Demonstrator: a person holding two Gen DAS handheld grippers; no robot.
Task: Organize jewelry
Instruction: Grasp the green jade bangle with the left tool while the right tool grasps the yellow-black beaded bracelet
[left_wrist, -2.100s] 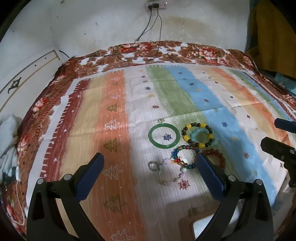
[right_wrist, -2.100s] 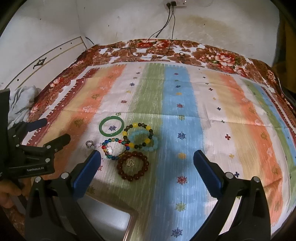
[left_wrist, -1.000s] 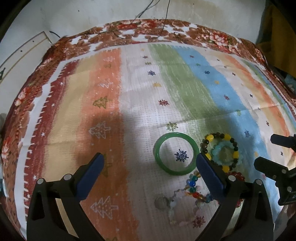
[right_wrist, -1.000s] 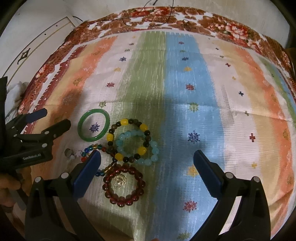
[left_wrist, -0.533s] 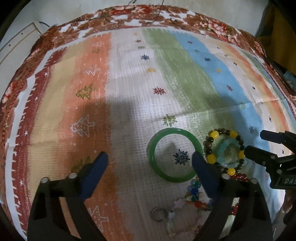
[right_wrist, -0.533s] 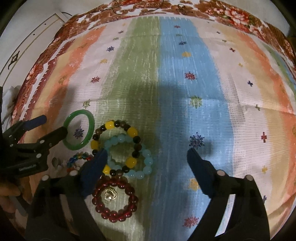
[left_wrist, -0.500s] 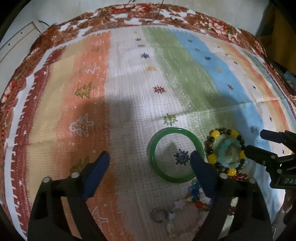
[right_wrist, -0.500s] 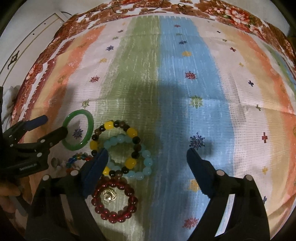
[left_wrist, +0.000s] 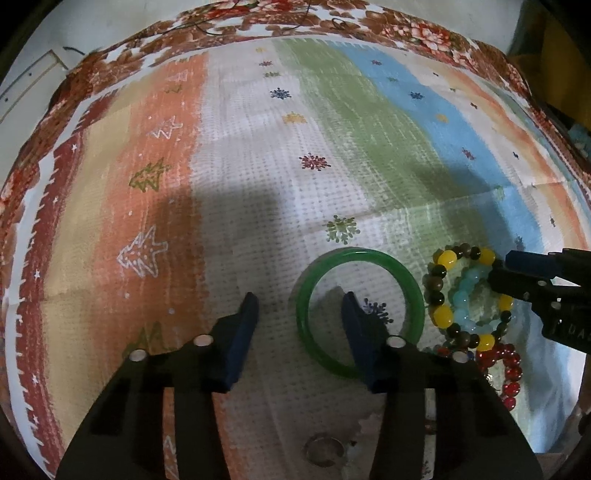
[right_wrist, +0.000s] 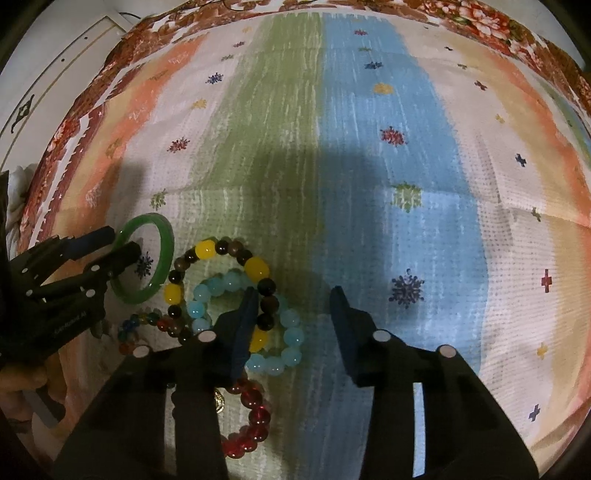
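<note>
Left gripper (left_wrist: 299, 302) closing astride green bangle (left_wrist: 415, 295) rim.

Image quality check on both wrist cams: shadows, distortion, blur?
Left wrist: heavy fisheye bowing, dark corners; a broad shadow on the striped cloth reaches the green bangle; rim slightly soft. Right wrist: same bowing; shadow darkens the yellow-and-brown bead bracelet, beads still sharp; no glare in either.

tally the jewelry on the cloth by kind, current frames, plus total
Bangle: 1, green
Bead bracelets: 4, yellow-and-dark, light blue, red, multicolour
Ring: 1, metal
Total: 6. A pale piece near the ring is mostly hidden, so it is not counted.
</note>
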